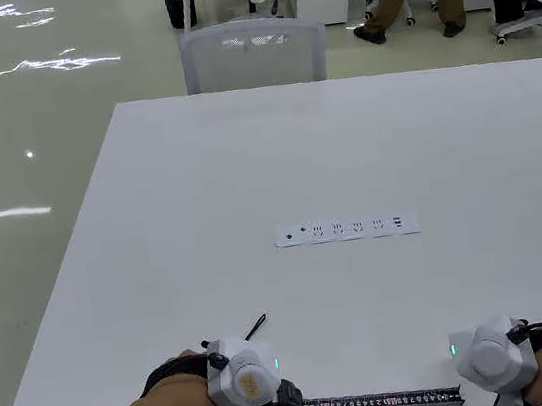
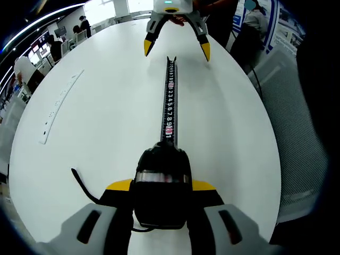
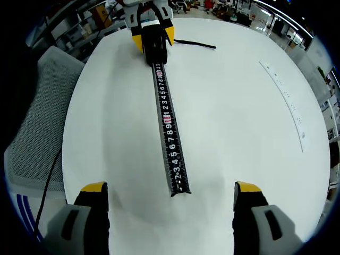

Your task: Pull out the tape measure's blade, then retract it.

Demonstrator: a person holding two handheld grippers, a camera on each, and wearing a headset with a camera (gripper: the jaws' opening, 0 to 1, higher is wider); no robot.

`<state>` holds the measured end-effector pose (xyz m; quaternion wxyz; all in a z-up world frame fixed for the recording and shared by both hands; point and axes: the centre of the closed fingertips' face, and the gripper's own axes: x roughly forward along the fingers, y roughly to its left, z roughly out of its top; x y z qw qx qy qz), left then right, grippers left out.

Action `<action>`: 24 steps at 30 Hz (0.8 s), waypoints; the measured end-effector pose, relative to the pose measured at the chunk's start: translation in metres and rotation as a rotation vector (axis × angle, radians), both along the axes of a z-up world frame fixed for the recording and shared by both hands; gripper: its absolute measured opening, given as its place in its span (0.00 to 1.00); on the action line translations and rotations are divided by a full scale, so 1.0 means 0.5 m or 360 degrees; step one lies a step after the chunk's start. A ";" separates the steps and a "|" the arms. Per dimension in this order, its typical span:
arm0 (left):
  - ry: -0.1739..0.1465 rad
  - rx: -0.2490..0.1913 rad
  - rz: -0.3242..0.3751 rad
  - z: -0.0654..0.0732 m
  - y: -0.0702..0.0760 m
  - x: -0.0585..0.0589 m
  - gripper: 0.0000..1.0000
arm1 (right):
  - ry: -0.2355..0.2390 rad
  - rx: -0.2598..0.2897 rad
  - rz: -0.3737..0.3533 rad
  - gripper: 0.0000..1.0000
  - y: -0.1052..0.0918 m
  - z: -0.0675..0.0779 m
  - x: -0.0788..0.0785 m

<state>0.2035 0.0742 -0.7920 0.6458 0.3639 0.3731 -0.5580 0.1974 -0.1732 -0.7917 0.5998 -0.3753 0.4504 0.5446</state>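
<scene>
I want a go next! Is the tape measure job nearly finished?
About halfway. Done: the blade lies pulled out along the table. In hand: the left gripper is shut on the case; the right gripper is open, its jaws either side of the blade's tip, not touching. Left: letting the blade slide back in.

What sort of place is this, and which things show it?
Probably an open-plan office or workroom: a large white table with a white power-socket strip, a grey mesh-backed office chair, and a glossy pale floor.
</scene>
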 end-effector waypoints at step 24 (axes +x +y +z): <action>-0.0030 -0.0247 0.0245 0.032 0.027 0.009 0.99 | -0.0047 -0.0031 -0.0043 1.00 -0.016 0.002 0.010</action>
